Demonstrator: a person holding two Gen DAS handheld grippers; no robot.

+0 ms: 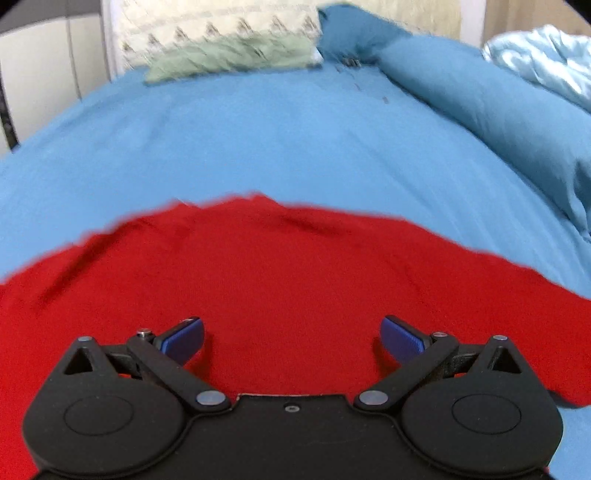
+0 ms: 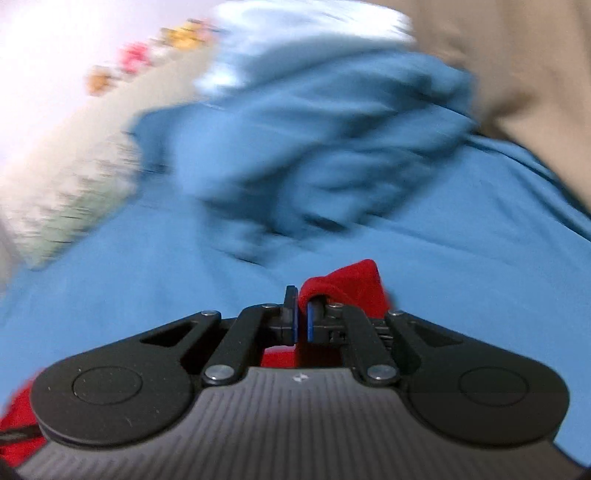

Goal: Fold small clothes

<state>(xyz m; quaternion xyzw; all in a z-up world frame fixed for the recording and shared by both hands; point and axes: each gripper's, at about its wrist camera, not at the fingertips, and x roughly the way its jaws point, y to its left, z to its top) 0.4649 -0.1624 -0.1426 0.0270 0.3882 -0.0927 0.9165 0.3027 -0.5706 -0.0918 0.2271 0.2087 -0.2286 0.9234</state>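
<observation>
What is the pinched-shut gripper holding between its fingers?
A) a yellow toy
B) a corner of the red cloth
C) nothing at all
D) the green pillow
B: in the right wrist view, the right gripper has its blue pads closed on a bunched corner of the red cloth, which sticks up above the blue bedsheet.

One red garment (image 1: 280, 280), one patterned pillow (image 1: 218, 33), one blue bedsheet (image 1: 258, 140), two grippers (image 1: 293, 338) (image 2: 302, 314).

Bright even light, fisheye-bent edges, heavy motion blur in right view
</observation>
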